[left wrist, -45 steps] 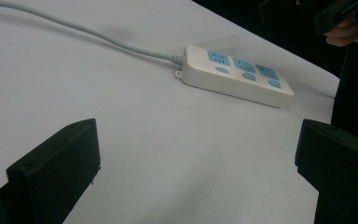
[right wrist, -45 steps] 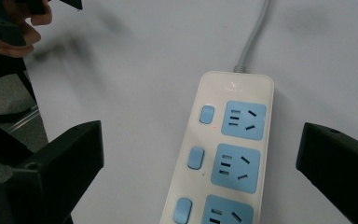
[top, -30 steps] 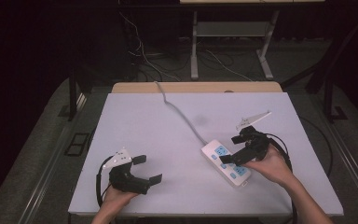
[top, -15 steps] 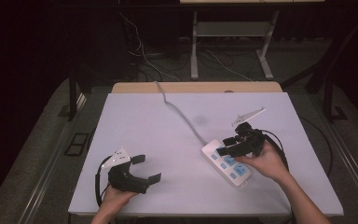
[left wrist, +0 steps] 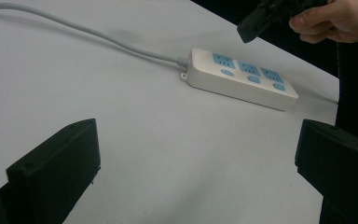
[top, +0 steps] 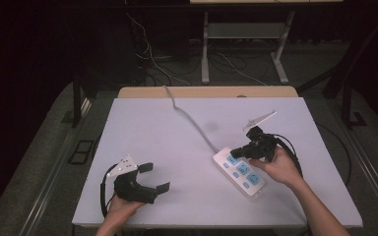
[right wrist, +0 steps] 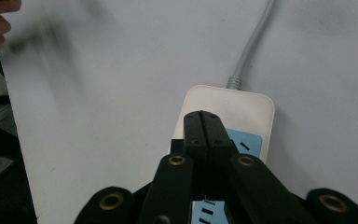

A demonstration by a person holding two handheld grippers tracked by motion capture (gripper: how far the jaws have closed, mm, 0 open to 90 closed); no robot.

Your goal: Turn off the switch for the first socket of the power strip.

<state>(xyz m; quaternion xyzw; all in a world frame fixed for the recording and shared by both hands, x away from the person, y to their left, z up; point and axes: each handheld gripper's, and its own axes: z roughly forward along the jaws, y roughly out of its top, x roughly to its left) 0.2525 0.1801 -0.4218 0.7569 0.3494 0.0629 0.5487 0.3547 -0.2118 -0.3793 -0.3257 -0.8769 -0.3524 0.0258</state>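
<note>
1. My left tool [top: 151,177] rests at the desk's [top: 167,142] near-left edge — jaws spread wide, gripping nothing.
2. Farther right, the white power strip [top: 239,171] lies flat on the desk, well apart from that tool.
3. My right tool [top: 237,152] sits over the strip's cable end — jaws have just clamped together, nothing between them.
4. The grey cable [top: 189,119] runs off toward the far edge.

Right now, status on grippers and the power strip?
Right gripper just closed, empty, above power strip. Left gripper open, idle, well apart. Cord trails back; nothing in the way.
</note>
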